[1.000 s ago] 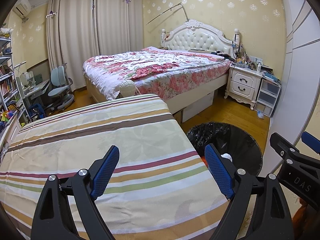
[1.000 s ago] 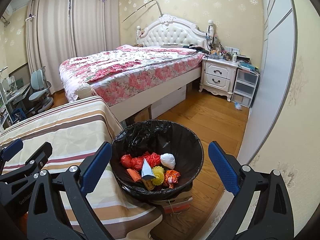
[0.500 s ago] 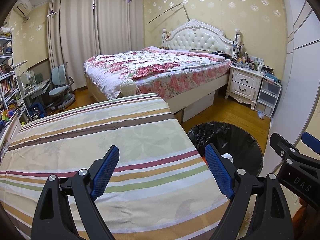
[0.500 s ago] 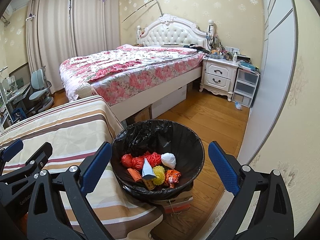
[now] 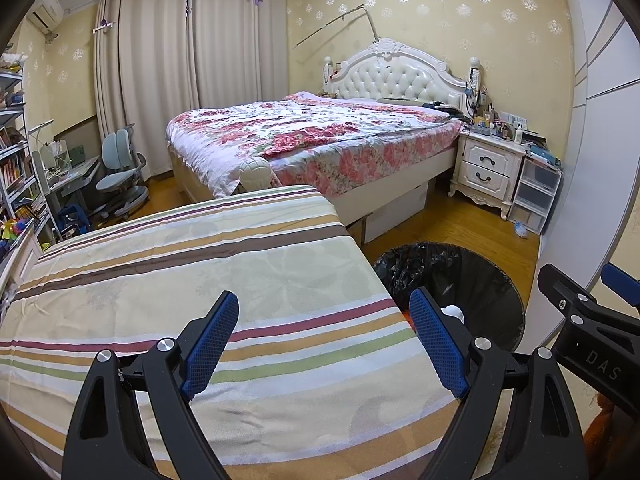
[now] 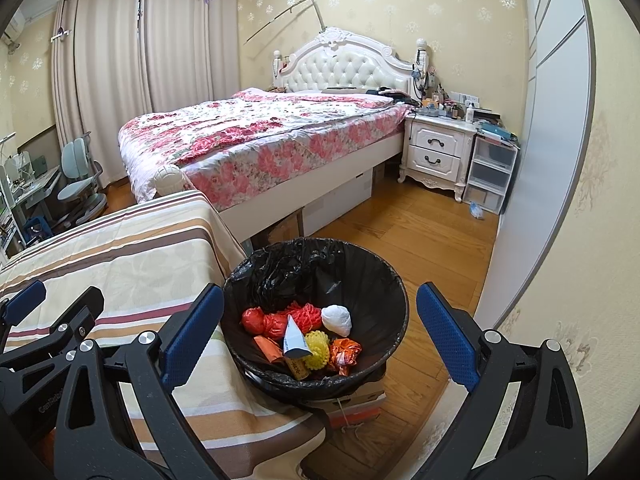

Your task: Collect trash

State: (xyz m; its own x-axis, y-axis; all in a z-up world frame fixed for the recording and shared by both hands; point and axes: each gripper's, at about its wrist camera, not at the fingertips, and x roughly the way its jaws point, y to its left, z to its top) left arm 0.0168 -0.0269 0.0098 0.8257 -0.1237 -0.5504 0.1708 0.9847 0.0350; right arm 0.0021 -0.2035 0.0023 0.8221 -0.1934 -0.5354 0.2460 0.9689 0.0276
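Essentially no change over the last second: both wrist views frame the same scene, with only a slight drift in the left one. Both tools hover, nothing in transit.

Left gripper [image 5: 324,340]: jaws spread wide, nothing between them. It hangs above the striped sheet [image 5: 200,264] that fills the lower left and centre of its frame. No loose scrap shows on the visible part of that sheet.

Right gripper [image 6: 316,336]: jaws likewise apart and empty, framing the trash bin [image 6: 394,280] at lower centre of its view. The bin is lined with a black bag and stands just beside the striped sheet's edge, on a box on the wooden floor [image 6: 420,236].

Contents, bottom of the bin: red netting bundle [image 6: 288,318], white wad [image 6: 337,317], yellow mesh piece [image 6: 317,345], orange wrapper [image 6: 345,354], a white-and-blue paper cone [image 6: 293,336]. All lie inside, none over the rim.

A small pale scrap [image 6: 476,210] lies on the floor at right of frame, near the plastic drawers [image 6: 488,176]; what it is cannot be told.

Judgement: stillness plus empty jaws suggests collection from the sheet is finished or nearly so. That floor scrap may be the only remaining candidate.
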